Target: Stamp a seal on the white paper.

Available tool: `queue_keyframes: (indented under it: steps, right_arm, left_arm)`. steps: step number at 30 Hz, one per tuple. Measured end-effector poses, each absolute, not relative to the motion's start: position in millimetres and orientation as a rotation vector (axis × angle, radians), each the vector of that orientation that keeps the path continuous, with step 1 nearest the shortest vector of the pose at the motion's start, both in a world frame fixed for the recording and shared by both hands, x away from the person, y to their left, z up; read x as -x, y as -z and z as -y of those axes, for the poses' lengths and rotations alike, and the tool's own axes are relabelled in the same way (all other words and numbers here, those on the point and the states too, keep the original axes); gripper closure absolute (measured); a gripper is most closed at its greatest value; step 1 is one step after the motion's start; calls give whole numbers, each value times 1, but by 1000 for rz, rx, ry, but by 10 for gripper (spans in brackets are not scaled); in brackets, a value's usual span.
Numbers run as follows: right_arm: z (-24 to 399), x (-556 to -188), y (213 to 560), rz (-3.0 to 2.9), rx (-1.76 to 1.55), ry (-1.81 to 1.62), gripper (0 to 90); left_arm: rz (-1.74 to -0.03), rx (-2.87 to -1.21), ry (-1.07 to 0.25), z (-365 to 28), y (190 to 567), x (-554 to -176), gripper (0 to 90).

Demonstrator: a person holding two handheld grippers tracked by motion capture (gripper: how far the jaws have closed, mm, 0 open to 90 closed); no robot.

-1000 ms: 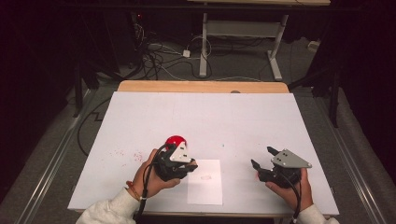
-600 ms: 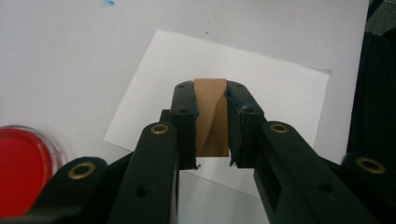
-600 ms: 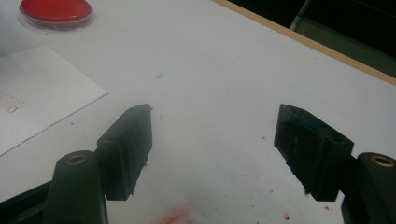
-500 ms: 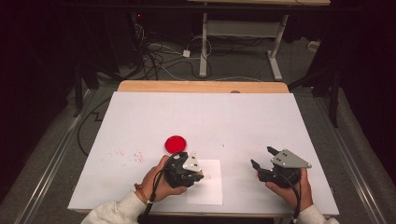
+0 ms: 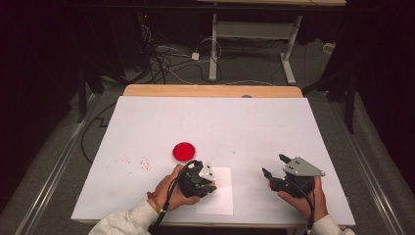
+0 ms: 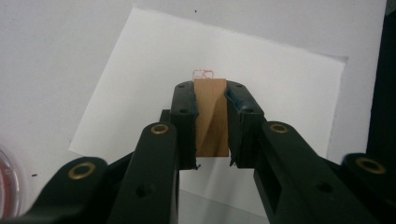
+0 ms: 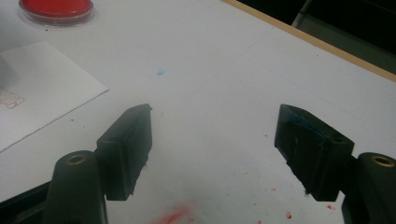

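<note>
Your left claw (image 6: pixel 211 100) is closed tight on a wooden stamp block (image 6: pixel 211 116), poised over the white paper sheet (image 5: pixel 218 196) near the counter's (image 5: pixel 210 122) front edge. A faint red imprint (image 6: pixel 203 73) lies on the paper just past the block; to stamp cleanly, press straight down, flat, without sliding. Your right claw (image 7: pixel 212 149) is wide open and empty toward the front right corner. The right gripper view shows the red ink pad's (image 7: pixel 56 9) clear rim and red smears (image 7: pixel 175 215), blurred from above.

A lab: dark curtains, floor cables (image 5: pixel 161 58), white-covered table (image 5: pixel 244 122).
</note>
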State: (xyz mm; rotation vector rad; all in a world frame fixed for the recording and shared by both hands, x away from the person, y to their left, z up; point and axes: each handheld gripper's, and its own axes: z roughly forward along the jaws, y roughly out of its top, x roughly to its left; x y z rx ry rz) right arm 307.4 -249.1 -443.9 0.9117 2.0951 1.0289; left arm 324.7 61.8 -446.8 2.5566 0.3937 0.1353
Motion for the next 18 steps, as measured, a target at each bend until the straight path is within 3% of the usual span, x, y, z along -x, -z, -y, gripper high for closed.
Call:
queue_keyframes:
  steps: [18]
  right_arm:
    - [248,-308,445,-2103,-916,-1023,280]
  left_arm:
    - [-403,-2588,-97,-50,454,-333,739]
